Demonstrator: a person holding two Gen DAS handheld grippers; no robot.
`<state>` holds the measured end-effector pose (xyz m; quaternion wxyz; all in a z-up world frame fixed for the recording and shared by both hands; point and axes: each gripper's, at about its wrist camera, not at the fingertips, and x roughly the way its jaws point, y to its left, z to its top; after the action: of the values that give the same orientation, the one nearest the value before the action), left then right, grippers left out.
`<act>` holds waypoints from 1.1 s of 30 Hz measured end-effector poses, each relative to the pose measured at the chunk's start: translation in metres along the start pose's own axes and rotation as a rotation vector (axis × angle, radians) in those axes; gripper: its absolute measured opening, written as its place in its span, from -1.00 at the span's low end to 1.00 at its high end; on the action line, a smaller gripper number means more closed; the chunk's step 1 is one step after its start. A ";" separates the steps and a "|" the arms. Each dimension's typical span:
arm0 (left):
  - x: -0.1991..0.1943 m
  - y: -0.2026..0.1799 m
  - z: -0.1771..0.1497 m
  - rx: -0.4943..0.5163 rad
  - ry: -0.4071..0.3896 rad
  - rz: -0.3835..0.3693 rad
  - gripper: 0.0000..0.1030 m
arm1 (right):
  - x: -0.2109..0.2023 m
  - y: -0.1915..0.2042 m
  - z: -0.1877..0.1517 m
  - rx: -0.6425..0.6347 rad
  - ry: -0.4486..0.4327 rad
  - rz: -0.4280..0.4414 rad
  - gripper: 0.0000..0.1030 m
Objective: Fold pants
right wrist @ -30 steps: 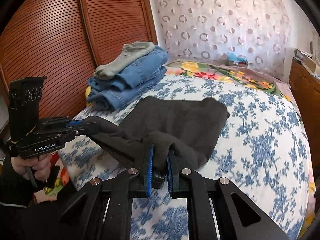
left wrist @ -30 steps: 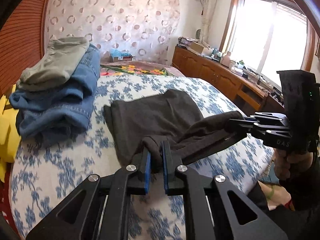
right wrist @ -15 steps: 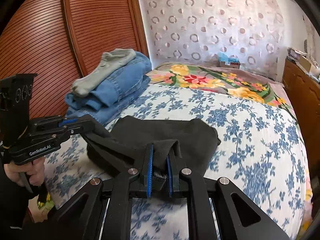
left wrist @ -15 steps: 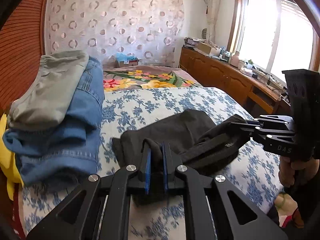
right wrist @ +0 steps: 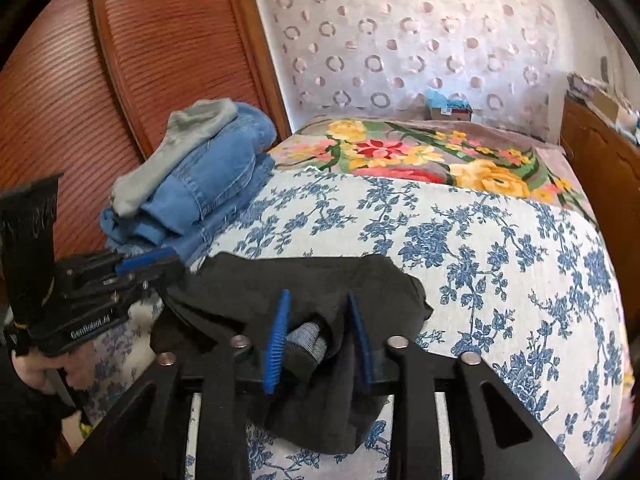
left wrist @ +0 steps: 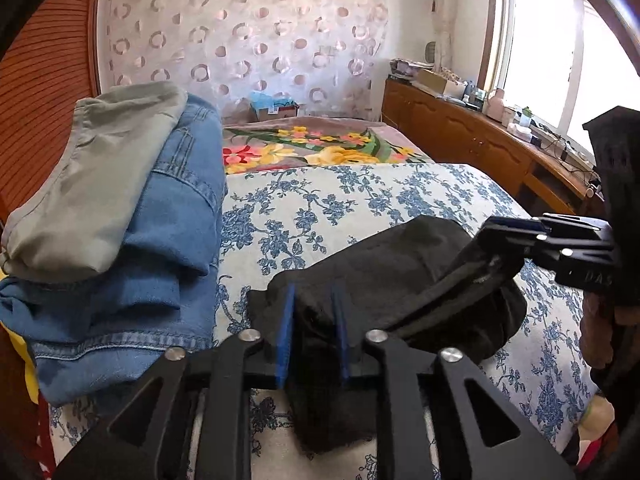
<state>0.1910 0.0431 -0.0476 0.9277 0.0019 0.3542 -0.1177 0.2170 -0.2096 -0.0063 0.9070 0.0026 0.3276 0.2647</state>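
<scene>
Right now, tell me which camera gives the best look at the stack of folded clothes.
The left wrist view. There the stack of folded clothes fills the near left side, grey-green pants lying on folded blue denim, with seams and hems visible. The right wrist view shows the same stack smaller, farther off and blurrier against the wooden doors.

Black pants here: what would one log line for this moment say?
black pants bunched on bed | left claw open | right claw open | jeans stack beside
</scene>
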 end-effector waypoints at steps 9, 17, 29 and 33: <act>-0.023 -0.003 -0.008 0.016 -0.053 -0.034 0.46 | -0.031 -0.011 -0.017 -0.008 -0.047 -0.044 -0.19; -0.019 -0.004 -0.043 0.023 0.024 -0.062 0.46 | -0.032 0.001 -0.064 -0.074 0.043 -0.017 -0.19; -0.002 -0.010 -0.065 0.091 0.156 -0.045 0.19 | -0.015 0.009 -0.072 -0.134 0.104 -0.013 -0.50; -0.003 -0.013 -0.064 0.111 0.147 -0.057 -0.13 | -0.015 0.009 -0.072 -0.159 0.093 -0.018 -0.80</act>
<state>0.1439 0.0366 -0.0929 0.8939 0.0519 0.4143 -0.1632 0.1599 -0.2213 -0.0525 0.8905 -0.0845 0.3471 0.2818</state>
